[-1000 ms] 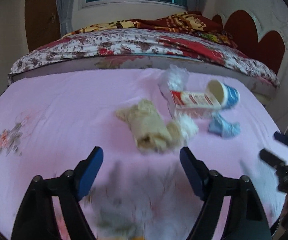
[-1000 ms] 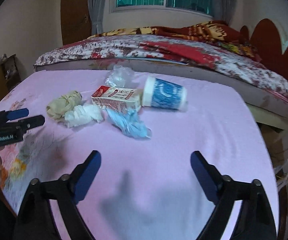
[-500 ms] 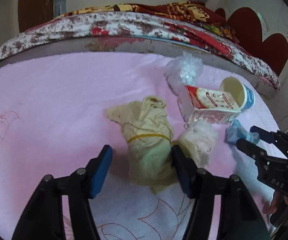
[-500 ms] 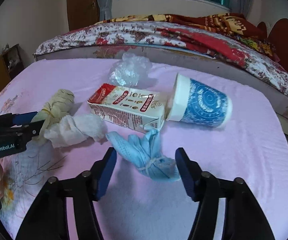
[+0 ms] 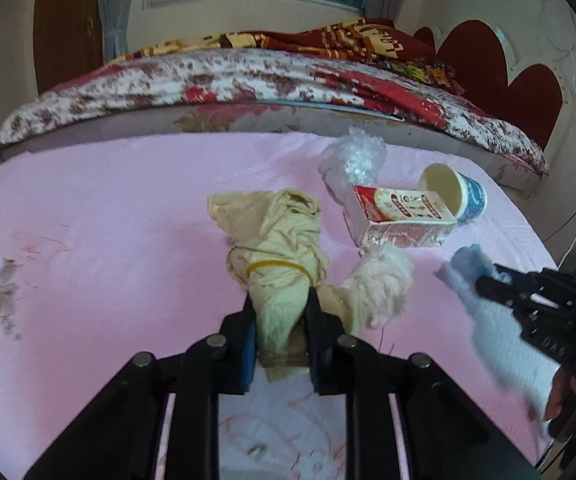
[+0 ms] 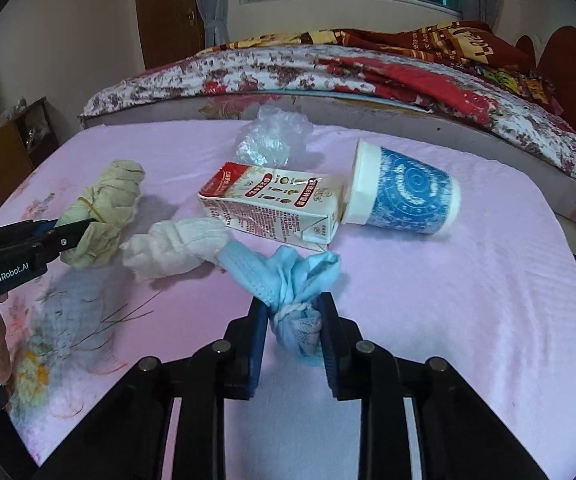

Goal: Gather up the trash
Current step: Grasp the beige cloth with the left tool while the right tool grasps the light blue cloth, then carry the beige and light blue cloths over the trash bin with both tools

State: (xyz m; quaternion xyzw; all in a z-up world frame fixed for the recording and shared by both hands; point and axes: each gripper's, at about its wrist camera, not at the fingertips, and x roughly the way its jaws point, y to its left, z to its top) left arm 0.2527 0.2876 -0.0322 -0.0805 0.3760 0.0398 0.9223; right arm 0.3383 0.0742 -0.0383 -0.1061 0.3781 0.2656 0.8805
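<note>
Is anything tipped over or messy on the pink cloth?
Yes. The blue cup lies on its side, its mouth against the flat-lying carton. A crumpled plastic bag sits behind them. Nothing looks spilled.

1. The bench (image 6: pixel 448 300) is covered with a pink cloth, which has a flower pattern near its left edge.
2. A yellowish bundle of cloth (image 5: pixel 276 240), tied with a yellow rubber band, lies near the middle of it.
3. Just right of the bundle lies a white crumpled tissue (image 6: pixel 176 248), touching it.
4. A drink carton (image 6: pixel 272 208) lies on its side behind the tissue.
5. A blue paper cup (image 6: pixel 408 196) lies on its side, its open mouth against the end of the carton.
6. A clear crumpled plastic bag (image 6: pixel 276 136) lies behind the carton.
7. A blue face mask (image 6: pixel 288 280), knotted, lies in front of the carton.
</note>
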